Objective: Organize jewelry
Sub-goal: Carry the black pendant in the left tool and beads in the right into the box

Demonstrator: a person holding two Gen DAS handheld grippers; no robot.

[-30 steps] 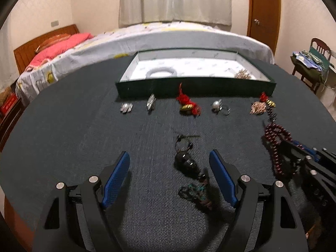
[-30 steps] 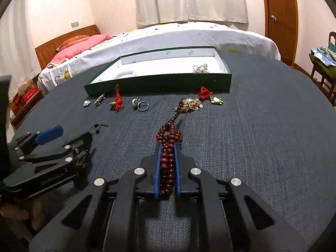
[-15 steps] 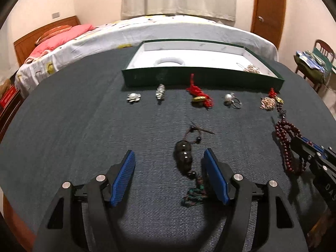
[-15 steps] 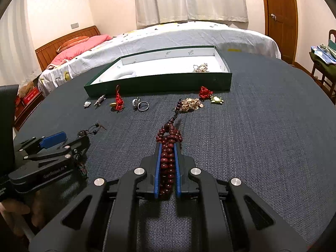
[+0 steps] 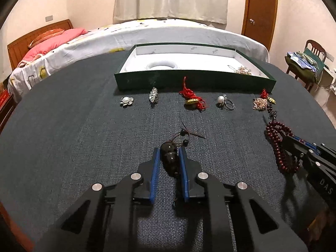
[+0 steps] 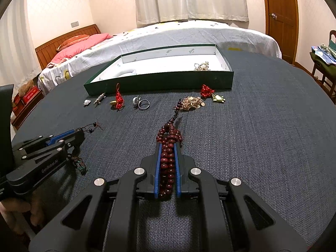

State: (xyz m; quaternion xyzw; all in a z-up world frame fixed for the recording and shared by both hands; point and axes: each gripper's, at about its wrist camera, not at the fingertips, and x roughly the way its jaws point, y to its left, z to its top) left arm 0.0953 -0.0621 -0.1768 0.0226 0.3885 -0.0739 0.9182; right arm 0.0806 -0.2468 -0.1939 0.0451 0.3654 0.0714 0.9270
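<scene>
Your left gripper (image 5: 168,153) has its blue pads pressed against both sides of the dark gourd-shaped pendant (image 5: 169,157), which lies on the dark cloth-covered table (image 5: 73,147); its cord and small beads trail forward past the fingertips, and a braided tassel hangs behind the jaws, seen best from the right wrist view. Your right gripper (image 6: 167,149) is clamped on the red-brown bead strand (image 6: 168,145), with a bunch of loops spilling out ahead of the tips and its knotted tail running toward the gold chain heap (image 6: 192,103).

By the look of it, both grasps are made and neither piece has left the cloth, so you are at the lift-and-carry step. The green jewelry box (image 5: 195,82) sits open at the far side of the table, with a white ring-shaped insert (image 5: 161,65) on its left and a small tangle of chain (image 5: 242,70) already in its right end.

Between you and the box lies a row of loose pieces: a pearl brooch (image 5: 126,101), a silver clip (image 5: 153,95), a red knotted charm (image 5: 193,98), a pearl ring (image 5: 225,103) and a red-corded green charm (image 6: 212,93). Lift high enough that the dangling beads and tassel clear that row and the box's near wall. The bead strand's tail touches or nearly touches the gold heap, so raise it straight up first, or it may drag the chain along.
</scene>
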